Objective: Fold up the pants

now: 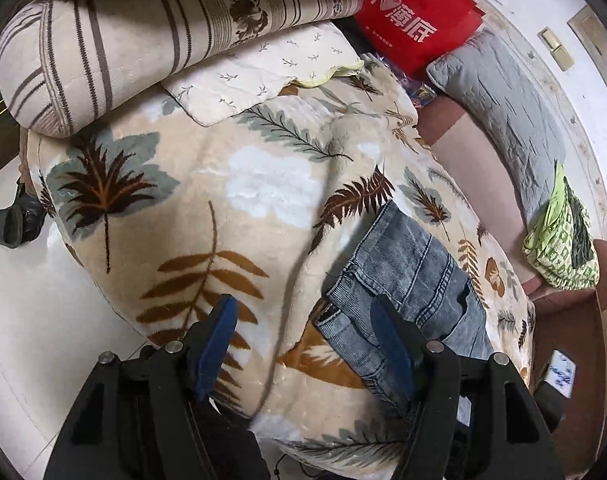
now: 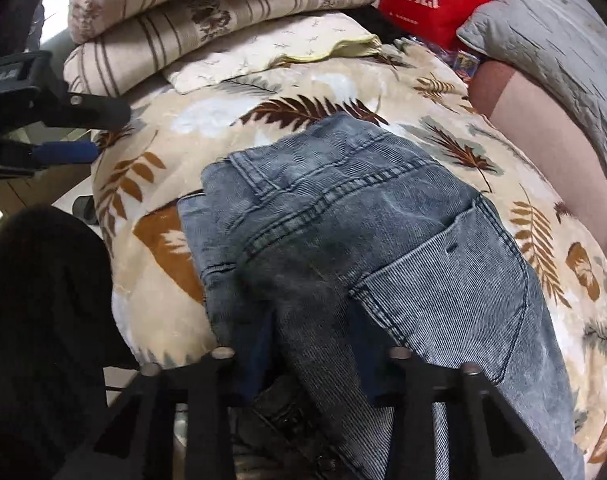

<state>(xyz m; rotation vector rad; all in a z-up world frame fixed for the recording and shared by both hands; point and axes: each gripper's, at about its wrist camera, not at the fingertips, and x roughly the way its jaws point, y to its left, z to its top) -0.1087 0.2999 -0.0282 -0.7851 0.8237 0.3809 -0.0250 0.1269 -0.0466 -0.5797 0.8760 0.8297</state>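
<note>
Pants (image 2: pixel 343 208), one pair, pinched in right claw (image 2: pixel 311 344); left claw (image 1: pixel 307 328) gapes empty above blanket (image 1: pixel 223 184).

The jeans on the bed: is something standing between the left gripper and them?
Nothing visible does. The left gripper hangs open above the leaf blanket, one finger already over the jeans. The right gripper is shut on the denim.

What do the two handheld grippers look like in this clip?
Both are matte black plastic. The left gripper has triangular cut-out linkages, silver pivot pins and blue padded fingers. The right gripper shows the same black linkages and silver pins; denim covers its pads.
</note>
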